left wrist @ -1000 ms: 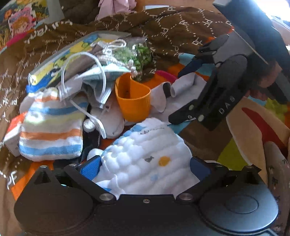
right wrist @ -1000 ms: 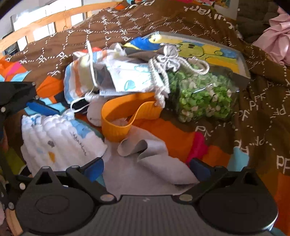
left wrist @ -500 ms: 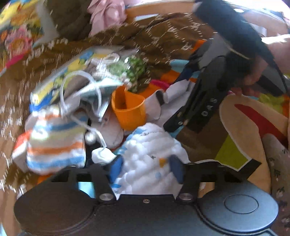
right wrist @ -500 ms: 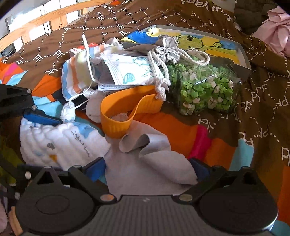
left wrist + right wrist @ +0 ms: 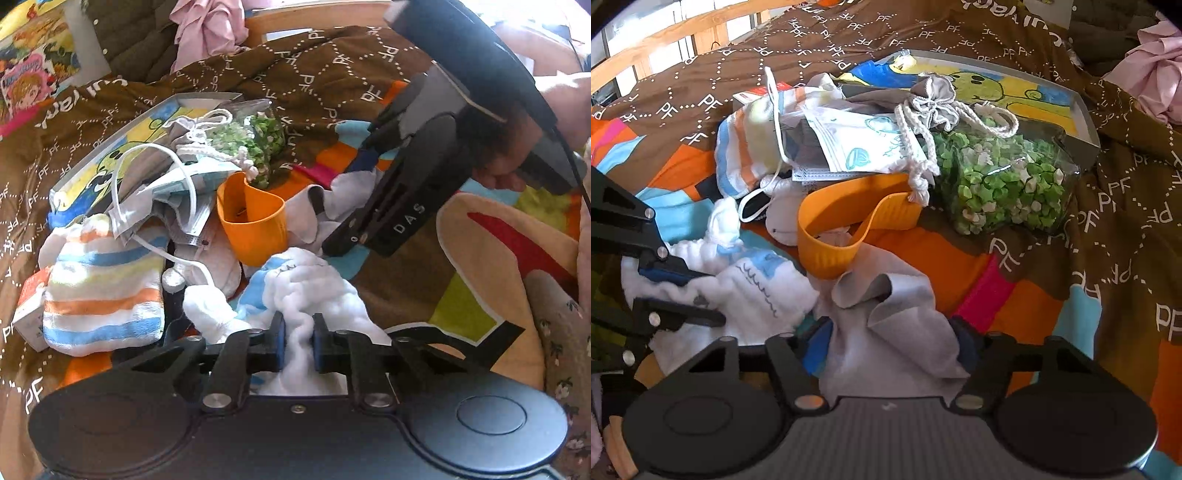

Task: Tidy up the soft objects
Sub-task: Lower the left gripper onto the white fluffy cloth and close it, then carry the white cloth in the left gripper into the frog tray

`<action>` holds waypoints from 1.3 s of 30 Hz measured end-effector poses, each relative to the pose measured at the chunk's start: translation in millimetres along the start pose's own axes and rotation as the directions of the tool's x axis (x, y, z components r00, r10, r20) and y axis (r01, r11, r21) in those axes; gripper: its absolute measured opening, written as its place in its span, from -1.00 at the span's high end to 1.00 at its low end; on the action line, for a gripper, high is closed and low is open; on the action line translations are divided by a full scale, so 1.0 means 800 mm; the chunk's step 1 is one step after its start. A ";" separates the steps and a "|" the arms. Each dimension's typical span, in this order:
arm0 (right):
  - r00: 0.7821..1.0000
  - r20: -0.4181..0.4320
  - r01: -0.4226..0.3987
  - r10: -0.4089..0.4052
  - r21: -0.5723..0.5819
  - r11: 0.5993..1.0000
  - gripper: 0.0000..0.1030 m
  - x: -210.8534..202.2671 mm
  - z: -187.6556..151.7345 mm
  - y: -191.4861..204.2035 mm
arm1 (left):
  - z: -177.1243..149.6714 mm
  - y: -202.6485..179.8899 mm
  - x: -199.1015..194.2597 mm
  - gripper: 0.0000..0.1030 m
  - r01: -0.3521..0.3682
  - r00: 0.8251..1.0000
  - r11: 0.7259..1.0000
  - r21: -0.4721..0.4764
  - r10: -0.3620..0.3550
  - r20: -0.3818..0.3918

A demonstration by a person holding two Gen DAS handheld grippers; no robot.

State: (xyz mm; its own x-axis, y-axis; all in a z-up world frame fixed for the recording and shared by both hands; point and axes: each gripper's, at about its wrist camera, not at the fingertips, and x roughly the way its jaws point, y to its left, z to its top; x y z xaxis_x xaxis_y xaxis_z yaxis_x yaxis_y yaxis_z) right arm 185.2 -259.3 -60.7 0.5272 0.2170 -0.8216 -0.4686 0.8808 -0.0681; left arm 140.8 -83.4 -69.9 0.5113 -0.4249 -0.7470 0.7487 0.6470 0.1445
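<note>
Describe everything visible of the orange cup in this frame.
The orange cup looks like soft, ribbed silicone with a wavy rim. It lies tipped on the patterned bedspread amid the pile, its mouth open toward the right-wrist camera. A white drawstring knot hangs over its rim; grey cloth meets its base. No tongs touch it.

Daylight floods in past a wooden bed rail (image 5: 676, 33) w/ a brown "PF"-lettered quilt (image 5: 820, 40) spread over the bed, colourful cartoon bedding (image 5: 495, 236) alongside & a rumpled pink garment (image 5: 210, 26) heaped at the back.
</note>
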 end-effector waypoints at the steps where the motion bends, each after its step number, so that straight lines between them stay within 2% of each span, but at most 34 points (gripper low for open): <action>1: 1.000 0.001 0.004 -0.004 -0.002 1.000 -0.32 0.000 0.000 0.000 | 0.001 0.002 -0.001 0.73 0.004 1.000 1.000 -0.012 -0.004 0.002; 4: 1.000 0.010 0.018 -0.018 -0.011 1.000 -0.14 -0.003 0.000 0.001 | 0.003 0.013 -0.001 0.75 0.017 1.000 0.996 -0.085 -0.017 0.000; 9: 0.999 0.008 0.038 -0.038 -0.003 0.999 0.18 -0.005 0.000 0.000 | 0.005 0.034 0.005 0.79 0.043 0.999 0.974 -0.222 -0.048 -0.017; 10: 0.999 0.005 0.041 -0.041 0.006 0.999 0.27 -0.004 0.000 0.001 | 0.004 0.037 0.006 0.80 0.044 0.999 0.971 -0.237 -0.050 -0.018; 12: 1.000 0.007 0.021 -0.021 0.004 1.000 0.69 -0.004 0.000 0.003 | 0.006 0.040 0.006 0.82 0.048 0.998 0.964 -0.262 -0.054 -0.016; 17: 0.996 0.040 0.077 -0.075 -0.056 0.995 0.81 -0.015 -0.002 0.023 | 0.008 0.054 -0.003 0.83 0.044 0.999 0.942 -0.332 -0.042 0.011; 21: 0.989 0.088 0.120 -0.118 -0.020 0.993 0.85 -0.031 0.001 0.020 | 0.011 0.071 -0.017 0.83 0.076 0.997 0.901 -0.428 -0.054 0.064; 25: 0.972 0.165 0.157 -0.165 0.057 0.986 0.86 -0.058 0.001 0.010 | 0.017 0.079 -0.030 0.84 0.085 0.994 0.882 -0.464 -0.041 0.106; 32: 0.931 0.293 0.178 -0.217 0.153 0.972 0.86 -0.096 0.005 -0.003 | 0.024 0.089 -0.059 0.85 0.148 0.982 0.836 -0.529 -0.059 0.181; 39: 0.872 0.434 0.154 -0.227 0.198 0.968 0.86 -0.122 0.027 0.001 | 0.034 0.092 -0.109 0.85 0.207 0.947 0.818 -0.537 -0.028 0.321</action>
State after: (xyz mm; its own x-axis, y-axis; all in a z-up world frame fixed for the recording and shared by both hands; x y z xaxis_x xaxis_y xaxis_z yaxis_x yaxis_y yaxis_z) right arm 149.0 -270.9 31.4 0.8739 0.1716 -0.4549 -0.2323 0.9693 -0.0805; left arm 162.9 -15.9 24.0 0.5983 -0.6239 -0.5028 0.4911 0.7814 -0.3851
